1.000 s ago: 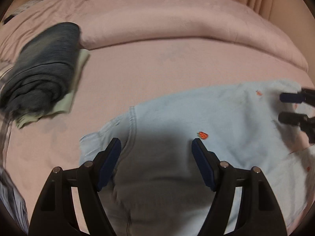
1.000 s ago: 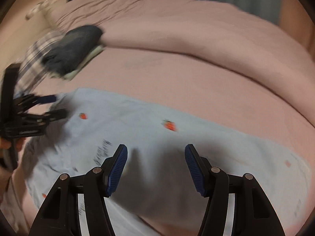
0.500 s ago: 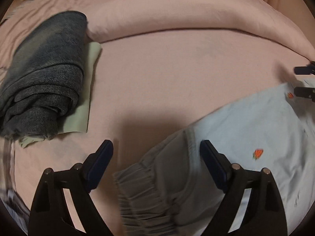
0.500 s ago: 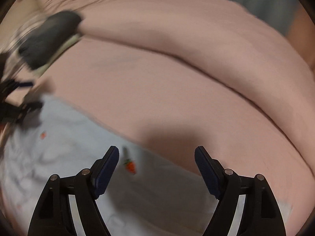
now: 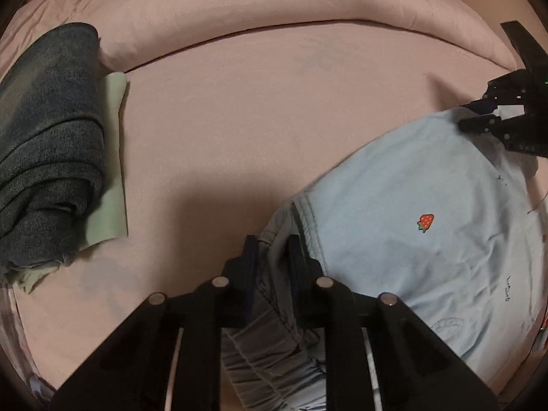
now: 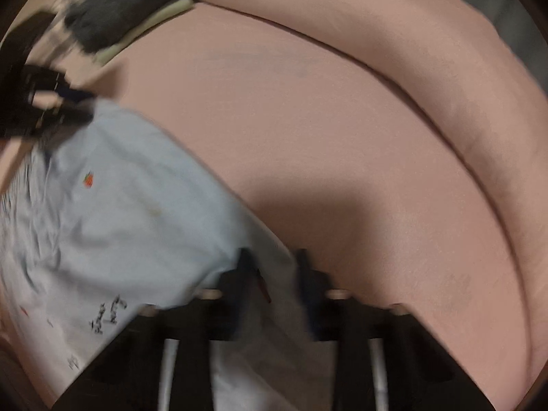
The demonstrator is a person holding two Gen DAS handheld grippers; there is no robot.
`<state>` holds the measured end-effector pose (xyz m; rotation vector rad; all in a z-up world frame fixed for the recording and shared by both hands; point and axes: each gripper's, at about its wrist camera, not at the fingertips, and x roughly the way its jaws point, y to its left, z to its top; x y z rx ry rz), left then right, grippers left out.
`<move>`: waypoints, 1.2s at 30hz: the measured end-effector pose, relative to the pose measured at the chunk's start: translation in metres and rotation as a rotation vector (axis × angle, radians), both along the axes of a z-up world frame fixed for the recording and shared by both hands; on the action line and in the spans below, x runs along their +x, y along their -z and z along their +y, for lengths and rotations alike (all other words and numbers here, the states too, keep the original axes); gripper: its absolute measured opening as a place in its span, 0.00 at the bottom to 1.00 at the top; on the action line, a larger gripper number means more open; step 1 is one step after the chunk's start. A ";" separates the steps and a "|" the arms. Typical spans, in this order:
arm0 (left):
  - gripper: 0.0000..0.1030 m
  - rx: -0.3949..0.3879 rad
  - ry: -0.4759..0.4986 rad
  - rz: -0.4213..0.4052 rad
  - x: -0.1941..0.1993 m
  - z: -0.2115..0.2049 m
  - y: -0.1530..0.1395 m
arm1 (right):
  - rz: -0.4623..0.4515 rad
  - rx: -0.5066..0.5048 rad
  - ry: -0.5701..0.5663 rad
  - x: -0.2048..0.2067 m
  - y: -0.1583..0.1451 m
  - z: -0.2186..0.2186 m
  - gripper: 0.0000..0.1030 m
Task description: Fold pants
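Pants [image 5: 428, 239] of pale blue cloth, dotted with small strawberry prints [image 5: 425, 222], lie spread on the pink bedsheet [image 5: 239, 120], filling the near right of the left wrist view and the near left of the right wrist view. The left gripper [image 5: 272, 253] has just been closing, and its jaws now pinch the gathered elastic waistband [image 5: 270, 325] at the near left corner of the garment, grey ruffled cloth bunched between the pads. The right gripper [image 6: 274, 267] has likewise just been closing; pale blue cloth sits between its jaws at the garment's right edge, though that view is blurred and the exact contact of the pads is hard to read. Each gripper shows in the other's view as a black frame at the far corner of the pants. Black handwritten marks [image 6: 108, 318] show on the cloth near the right gripper. At the far left, well apart from the pants, a folded dark denim garment [image 5: 44, 150] rests on top of a pale green folded cloth [image 5: 109, 188]. A long pink bolster [image 5: 274, 10] runs across the far side of the bed.
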<state>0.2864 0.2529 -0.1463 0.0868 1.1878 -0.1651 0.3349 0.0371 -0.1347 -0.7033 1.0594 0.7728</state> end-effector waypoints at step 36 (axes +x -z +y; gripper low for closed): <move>0.05 0.295 0.084 -0.430 -0.234 -0.074 -0.088 | -0.610 0.049 -0.086 -0.244 -0.106 -0.037 0.08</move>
